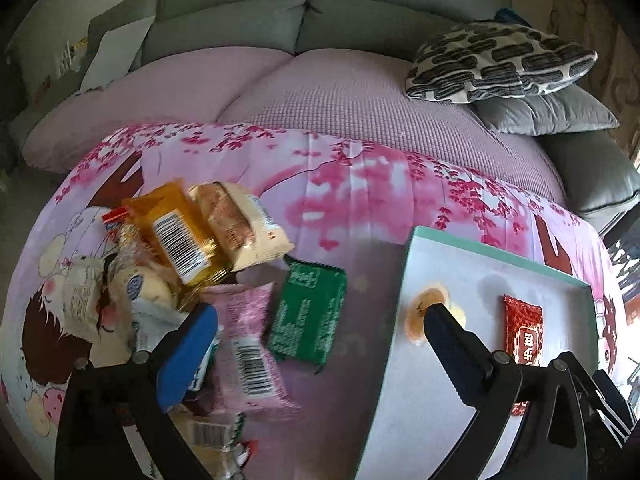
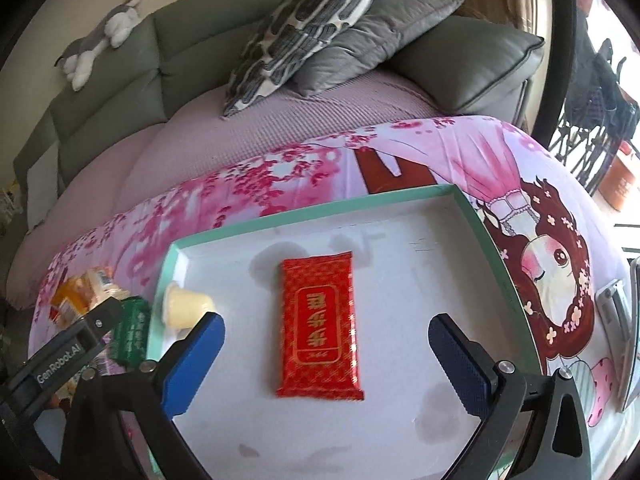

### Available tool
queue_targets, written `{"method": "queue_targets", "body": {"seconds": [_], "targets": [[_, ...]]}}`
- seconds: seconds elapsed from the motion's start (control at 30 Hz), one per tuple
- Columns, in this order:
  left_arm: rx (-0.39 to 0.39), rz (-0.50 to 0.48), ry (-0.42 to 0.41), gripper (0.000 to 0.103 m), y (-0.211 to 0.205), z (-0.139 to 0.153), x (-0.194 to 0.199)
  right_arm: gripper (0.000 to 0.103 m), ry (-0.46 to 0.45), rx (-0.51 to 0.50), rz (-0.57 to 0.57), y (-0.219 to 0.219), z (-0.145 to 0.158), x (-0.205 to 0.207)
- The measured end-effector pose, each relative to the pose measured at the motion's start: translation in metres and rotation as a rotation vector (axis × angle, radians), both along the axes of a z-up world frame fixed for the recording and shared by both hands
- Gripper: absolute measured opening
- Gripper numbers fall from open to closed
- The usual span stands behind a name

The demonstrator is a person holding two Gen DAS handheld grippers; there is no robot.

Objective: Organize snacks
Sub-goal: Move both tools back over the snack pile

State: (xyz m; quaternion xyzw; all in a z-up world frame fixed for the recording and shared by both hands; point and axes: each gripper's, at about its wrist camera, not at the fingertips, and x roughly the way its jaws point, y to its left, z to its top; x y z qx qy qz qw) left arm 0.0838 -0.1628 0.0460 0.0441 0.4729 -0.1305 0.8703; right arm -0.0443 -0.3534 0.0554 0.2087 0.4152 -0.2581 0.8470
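Observation:
A white tray with a mint-green rim (image 2: 312,210) lies on a pink cartoon-print cloth. In it rest a red snack packet (image 2: 318,326) and a pale jelly cup (image 2: 186,306) on its side near the left rim. My right gripper (image 2: 326,334) hangs open above the tray, the red packet between its fingers but untouched. In the left wrist view my left gripper (image 1: 320,320) is open over the tray's left rim (image 1: 400,300), with a green packet (image 1: 306,316) and a pink packet (image 1: 250,344) between its fingers, untouched. A heap of snack packets (image 1: 180,248) lies to the left.
A grey sofa (image 1: 304,12) with a lilac seat cover stands behind the cloth. A patterned cushion (image 2: 304,28) and a grey pillow (image 2: 372,36) lie at its right end, a plush toy (image 2: 100,36) on the backrest. A silver device (image 2: 618,312) lies at the cloth's right edge.

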Motion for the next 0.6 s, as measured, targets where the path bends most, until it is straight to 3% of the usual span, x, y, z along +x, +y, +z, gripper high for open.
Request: {"method": "queue_targets", "body": {"seconds": [0.37, 0.6], "targets": [[-0.072, 0.054, 0.008, 0.103, 0.045, 0.009, -0.007, 0.103, 0.008, -0.012, 0.058, 0.032, 0.013, -0.003], [-0.070, 0.078, -0.021, 0.103, 0.069, 0.021, -0.012, 0.103, 0.001, 0.009, 0.136, 0.061, 0.017, 0.009]]}}
